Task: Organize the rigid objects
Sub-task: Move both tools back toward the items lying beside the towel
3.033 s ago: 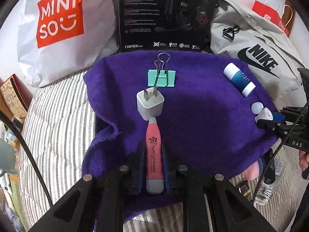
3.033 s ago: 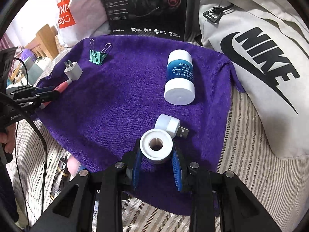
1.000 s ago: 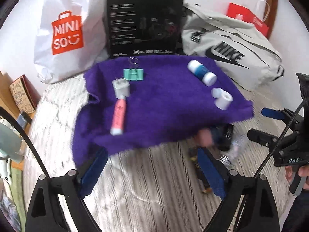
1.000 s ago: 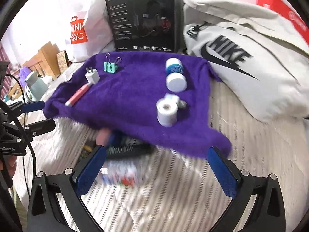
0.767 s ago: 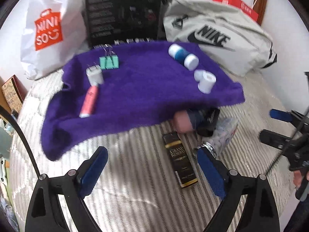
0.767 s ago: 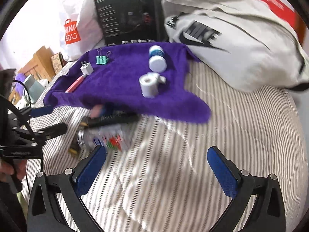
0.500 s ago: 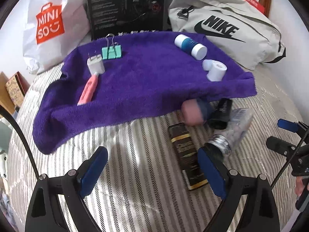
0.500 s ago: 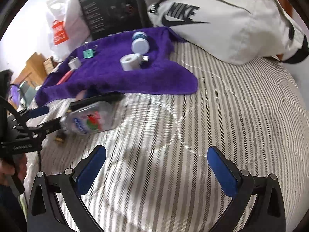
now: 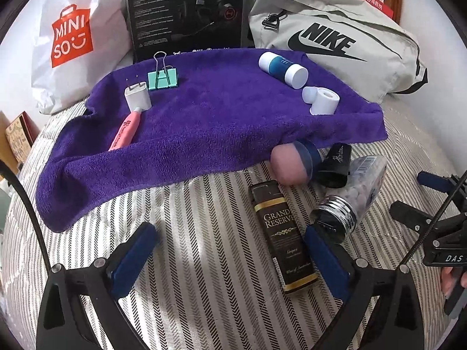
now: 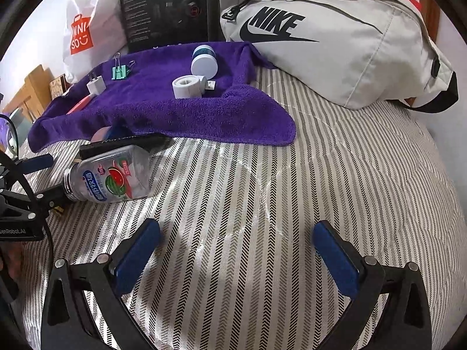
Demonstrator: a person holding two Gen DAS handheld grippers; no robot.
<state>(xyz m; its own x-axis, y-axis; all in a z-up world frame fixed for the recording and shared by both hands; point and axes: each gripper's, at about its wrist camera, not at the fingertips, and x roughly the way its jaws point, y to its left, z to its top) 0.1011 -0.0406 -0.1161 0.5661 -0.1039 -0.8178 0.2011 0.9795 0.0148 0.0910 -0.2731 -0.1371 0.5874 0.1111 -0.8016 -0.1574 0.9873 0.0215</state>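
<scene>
Left gripper (image 9: 230,250) spread wide and empty over a striped bed (image 9: 189,262), facing a purple towel (image 9: 210,122).

On the towel lie a white charger plug (image 9: 137,97) touching the tip of a pink pen-like tool (image 9: 125,130), a teal binder clip (image 9: 162,78), a blue-and-white jar (image 9: 283,65) on its side, and a white tape roll (image 9: 324,101) beside a small white USB light (image 9: 309,94). Just below the towel's near edge sit a pink-ended cylinder (image 9: 292,164), a black tube (image 9: 335,165), a clear bottle (image 9: 350,198) with a dark cap, and a dark "Grand Reserve" box (image 9: 283,236) lying between the blue-padded fingers (image 9: 134,258). The right gripper (image 9: 420,201) shows at the right edge, its fingers apart. Behind stand a Miniso bag (image 9: 70,38), a black box (image 9: 186,11) and a Nike bag (image 9: 329,40).
</scene>
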